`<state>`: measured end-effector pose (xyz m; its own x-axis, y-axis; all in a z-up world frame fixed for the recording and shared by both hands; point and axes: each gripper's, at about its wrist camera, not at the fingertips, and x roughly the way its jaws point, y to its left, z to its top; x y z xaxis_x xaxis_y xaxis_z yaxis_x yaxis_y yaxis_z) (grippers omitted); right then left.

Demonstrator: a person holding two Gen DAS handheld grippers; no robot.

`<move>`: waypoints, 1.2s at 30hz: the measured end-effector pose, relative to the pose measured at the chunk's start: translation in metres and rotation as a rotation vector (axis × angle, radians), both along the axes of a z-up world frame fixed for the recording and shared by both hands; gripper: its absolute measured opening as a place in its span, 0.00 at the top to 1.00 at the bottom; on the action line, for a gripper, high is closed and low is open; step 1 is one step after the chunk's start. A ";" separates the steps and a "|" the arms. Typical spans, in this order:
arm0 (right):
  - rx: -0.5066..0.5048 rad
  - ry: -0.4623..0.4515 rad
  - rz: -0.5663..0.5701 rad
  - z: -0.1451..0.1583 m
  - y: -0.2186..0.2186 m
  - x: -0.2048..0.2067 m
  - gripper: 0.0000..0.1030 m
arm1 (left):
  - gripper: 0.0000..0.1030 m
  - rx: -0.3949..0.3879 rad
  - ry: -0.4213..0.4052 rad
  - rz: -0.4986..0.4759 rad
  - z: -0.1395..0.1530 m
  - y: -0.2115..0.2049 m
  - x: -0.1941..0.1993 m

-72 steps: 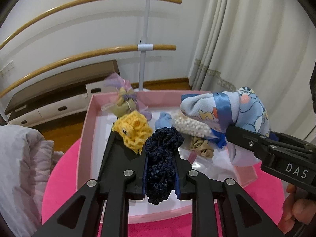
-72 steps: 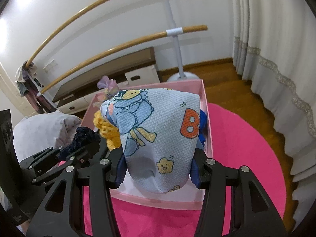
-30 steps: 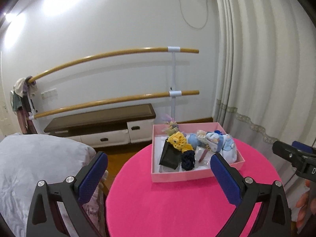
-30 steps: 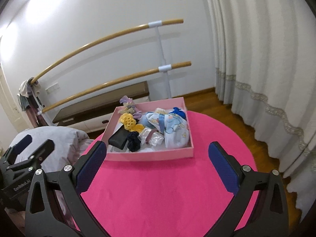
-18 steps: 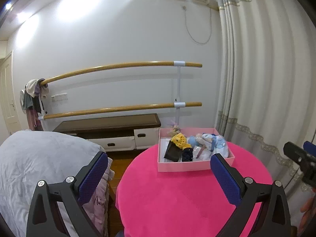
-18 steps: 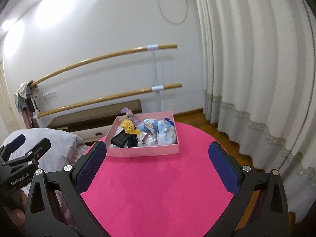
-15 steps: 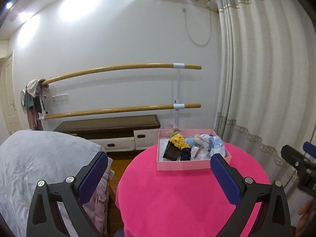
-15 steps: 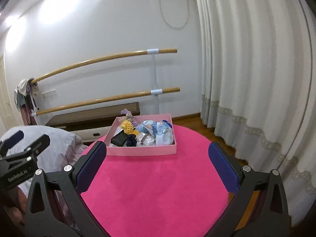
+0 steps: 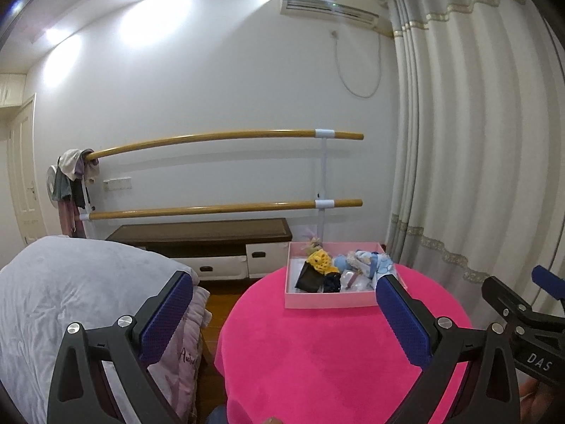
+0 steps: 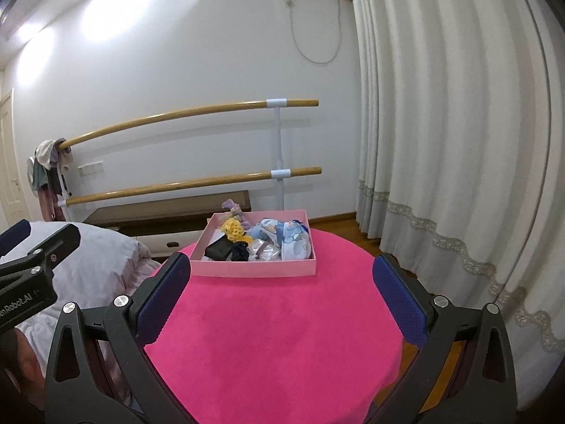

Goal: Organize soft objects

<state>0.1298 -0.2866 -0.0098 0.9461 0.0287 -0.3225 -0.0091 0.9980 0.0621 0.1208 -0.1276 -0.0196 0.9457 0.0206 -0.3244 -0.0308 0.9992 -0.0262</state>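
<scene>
A pink box (image 9: 328,299) (image 10: 254,270) stands at the far side of a round pink table (image 9: 325,353) (image 10: 275,335). It holds soft items: a yellow crochet piece (image 9: 320,260) (image 10: 233,229), a dark blue knit piece (image 9: 331,281) (image 10: 239,250), a light blue cartoon cloth (image 9: 379,265) (image 10: 296,242) and a black pouch (image 9: 309,278) (image 10: 219,250). My left gripper (image 9: 282,312) is open and empty, well back from the box. My right gripper (image 10: 280,291) is open and empty, over the table's near half.
A grey quilted bed (image 9: 70,300) lies left of the table. Two wooden barre rails (image 9: 226,206) and a low dark-topped cabinet (image 9: 212,243) stand behind the box. White curtains (image 10: 459,141) hang on the right. The right gripper's body shows in the left wrist view (image 9: 522,328).
Both grippers let go of the knit piece and the cartoon cloth, which now lie in the box. Both opened and pulled far back and up from the table.
</scene>
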 end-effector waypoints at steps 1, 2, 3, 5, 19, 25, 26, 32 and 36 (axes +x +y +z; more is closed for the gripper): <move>0.002 0.000 0.001 0.000 0.000 0.000 0.00 | 0.00 -0.003 0.001 0.000 0.001 0.001 0.000; 0.005 0.002 0.003 0.000 0.000 0.000 0.00 | 0.00 -0.003 0.004 0.001 0.001 0.002 -0.001; 0.006 0.002 0.005 0.000 -0.001 -0.001 0.00 | 0.00 -0.005 0.007 0.000 0.003 0.003 0.000; 0.004 0.003 0.005 0.000 0.000 -0.001 0.00 | 0.00 -0.009 0.015 -0.005 0.004 0.003 0.002; -0.007 0.002 0.003 0.001 0.003 -0.002 0.00 | 0.00 -0.040 0.006 -0.015 0.011 0.011 0.004; -0.005 0.001 -0.003 0.001 0.003 -0.001 0.00 | 0.00 -0.028 -0.003 -0.017 0.011 0.007 0.006; -0.005 0.002 -0.005 0.001 0.003 -0.001 0.00 | 0.00 -0.025 -0.005 -0.018 0.011 0.006 0.006; -0.001 -0.002 -0.005 0.000 0.003 -0.003 0.00 | 0.00 -0.011 -0.017 -0.026 0.009 -0.003 0.005; 0.002 -0.001 -0.005 0.000 0.003 -0.003 0.00 | 0.00 -0.013 -0.018 -0.032 0.008 -0.005 0.006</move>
<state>0.1268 -0.2840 -0.0099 0.9465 0.0250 -0.3216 -0.0047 0.9980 0.0637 0.1265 -0.1331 -0.0115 0.9514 -0.0136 -0.3077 0.0014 0.9992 -0.0399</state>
